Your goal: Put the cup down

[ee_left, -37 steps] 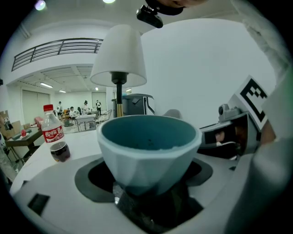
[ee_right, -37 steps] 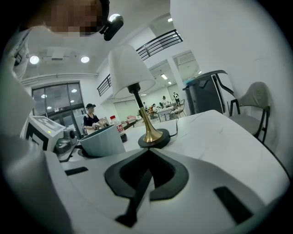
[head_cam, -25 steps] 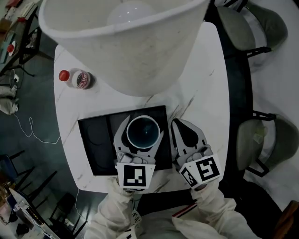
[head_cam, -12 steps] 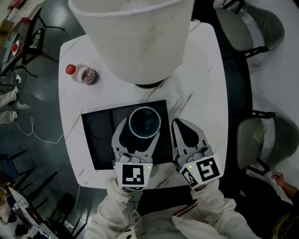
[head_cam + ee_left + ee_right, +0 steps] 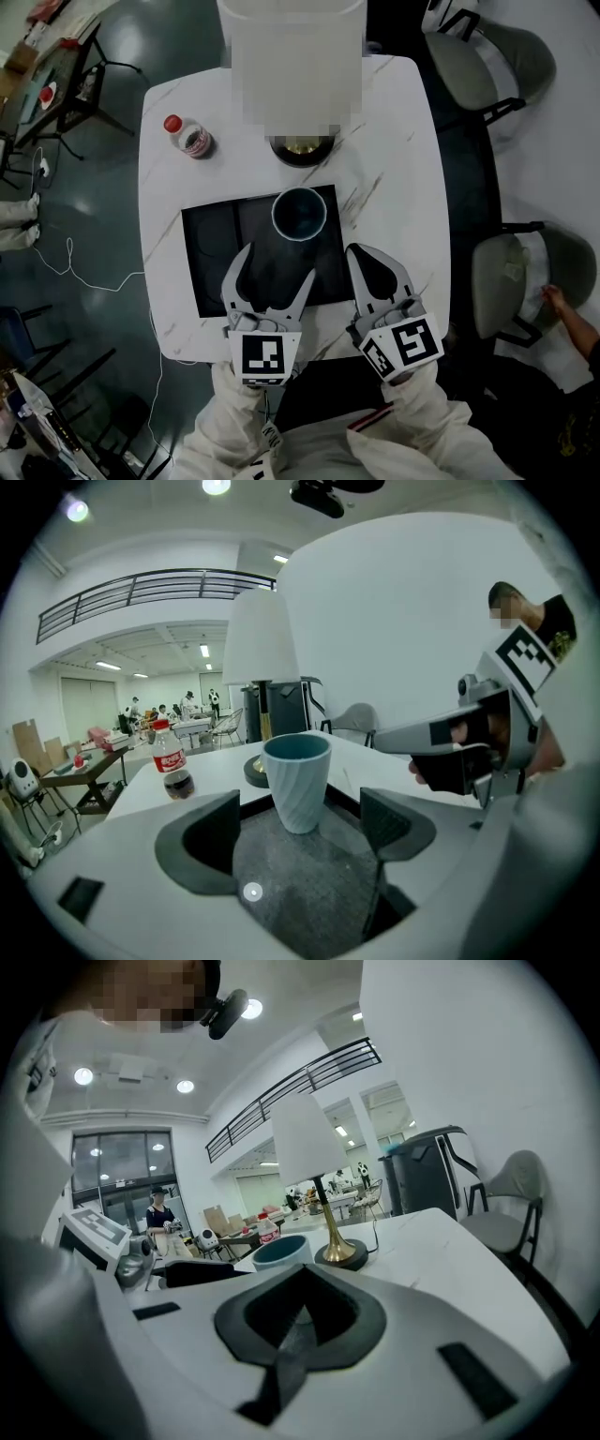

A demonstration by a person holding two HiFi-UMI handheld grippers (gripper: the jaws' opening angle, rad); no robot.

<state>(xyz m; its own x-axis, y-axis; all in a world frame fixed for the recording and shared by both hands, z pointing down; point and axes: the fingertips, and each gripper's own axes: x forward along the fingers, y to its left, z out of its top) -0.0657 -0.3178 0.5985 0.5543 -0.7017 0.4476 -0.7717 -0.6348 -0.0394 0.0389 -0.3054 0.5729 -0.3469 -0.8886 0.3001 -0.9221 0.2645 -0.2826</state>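
Observation:
A ribbed blue-grey cup (image 5: 299, 214) stands upright on the far right part of a black tray (image 5: 211, 267); the left gripper view shows the cup (image 5: 296, 782) just beyond the jaws, touching neither. My left gripper (image 5: 275, 264) is open, drawn back toward the tray's near side with nothing between its fingers. My right gripper (image 5: 372, 265) is shut and empty over the white table at the tray's right edge. In the right gripper view the cup's rim (image 5: 281, 1252) shows past the closed jaws.
A table lamp with a brass base (image 5: 300, 148) stands just behind the tray. A small red-capped bottle (image 5: 188, 138) sits at the table's far left. Chairs (image 5: 511, 281) stand to the right of the marble table (image 5: 394, 187).
The left gripper has let go of the cup, opened and pulled back toward me; the cup now stands alone on the tray. The right gripper stayed put.

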